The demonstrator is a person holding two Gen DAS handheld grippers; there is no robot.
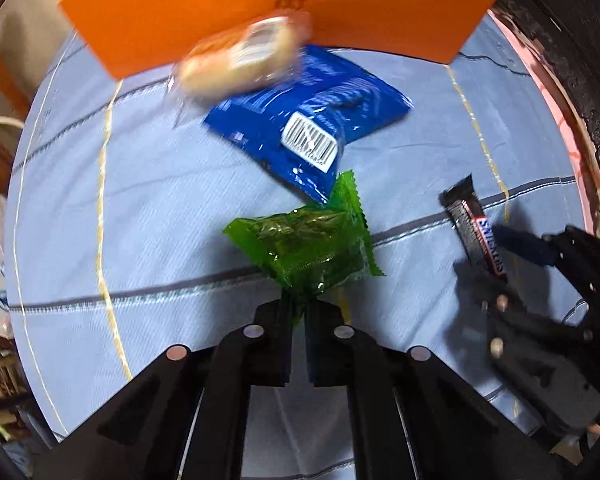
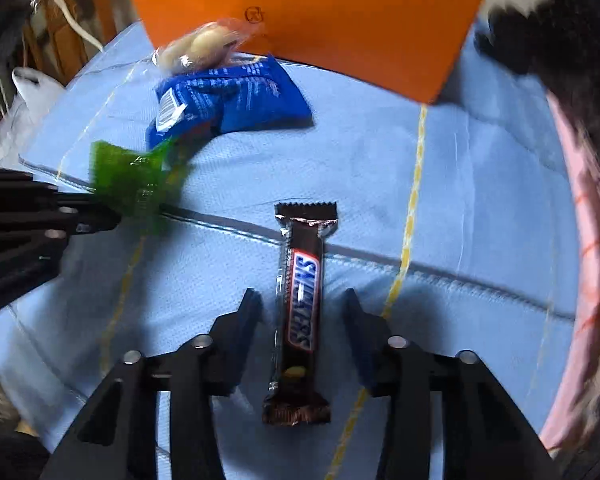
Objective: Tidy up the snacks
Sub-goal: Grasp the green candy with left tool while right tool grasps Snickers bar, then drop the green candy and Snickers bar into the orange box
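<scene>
Four snacks lay on my blue cloth (image 1: 172, 184) in front of the orange box (image 1: 260, 4). My left gripper (image 1: 299, 312) had its fingers pressed together on the near edge of the green pack (image 1: 304, 248). The green pack touched a corner of the blue bag (image 1: 300, 120). A clear pack (image 1: 240, 60) with pale round things in it lay partly on the far end of the blue bag, right against the box; it looked blurry. My right gripper (image 2: 302, 300) pointed down at the Snickers bar (image 2: 300, 300). Its fingers (image 2: 248, 312) stood apart, one on each side of the bar, and did not touch it. The bar lay flat on the cloth, well apart from the other snacks
</scene>
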